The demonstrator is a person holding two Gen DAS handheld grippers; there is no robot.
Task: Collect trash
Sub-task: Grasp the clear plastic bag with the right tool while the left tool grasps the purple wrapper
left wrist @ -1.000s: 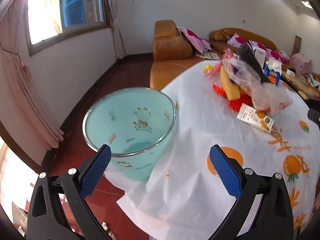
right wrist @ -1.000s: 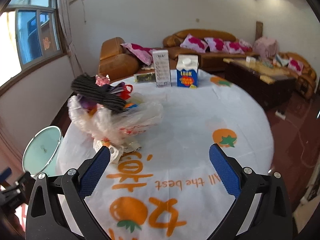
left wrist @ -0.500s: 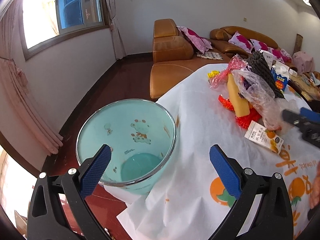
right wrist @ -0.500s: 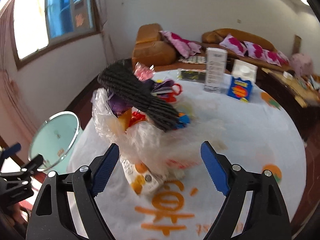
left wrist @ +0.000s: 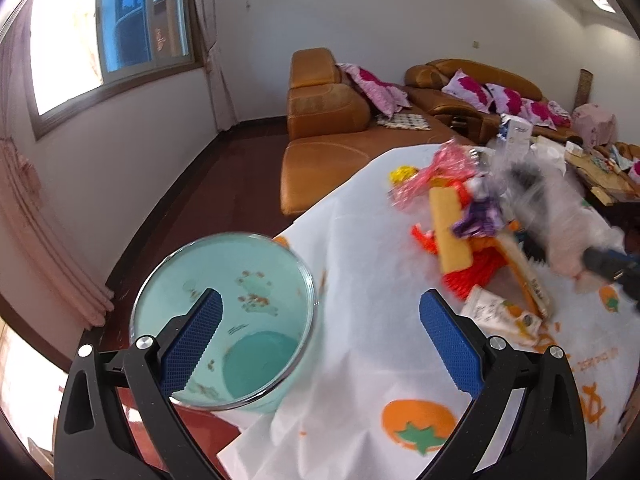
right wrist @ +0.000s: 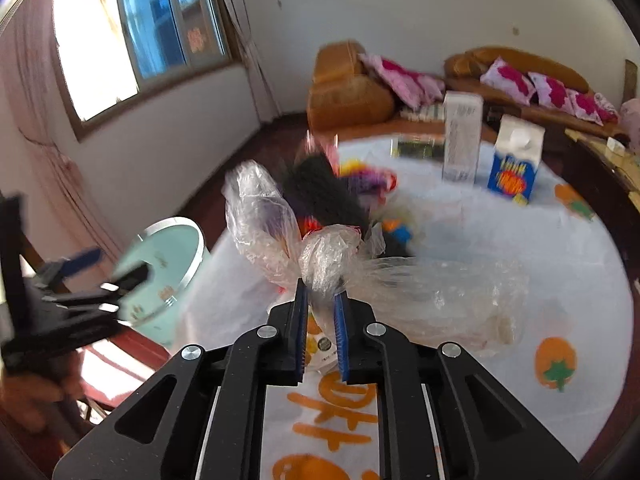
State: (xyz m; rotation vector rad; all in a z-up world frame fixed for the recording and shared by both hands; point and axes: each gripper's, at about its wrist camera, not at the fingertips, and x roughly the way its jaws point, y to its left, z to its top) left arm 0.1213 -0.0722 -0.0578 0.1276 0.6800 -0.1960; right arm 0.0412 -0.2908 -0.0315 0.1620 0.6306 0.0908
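A: What is gripped nearest the right gripper?

B: A knot of the clear bag is pinched between its pads, which are drawn narrow on the plastic. The rest of the bag is spread beyond and right of the knot, over the table.

A: And the left gripper?

B: It is held wide, with nothing between its pads. The bin is seen just beyond its left pad.

A: Where is the bin set from the bag?

B: Left of the bag, off the table edge and lower. A leftward carry is probably called for.

A: What is left beyond the bag?

B: Loose wrappers are piled just behind it; two cartons are stood farther back.
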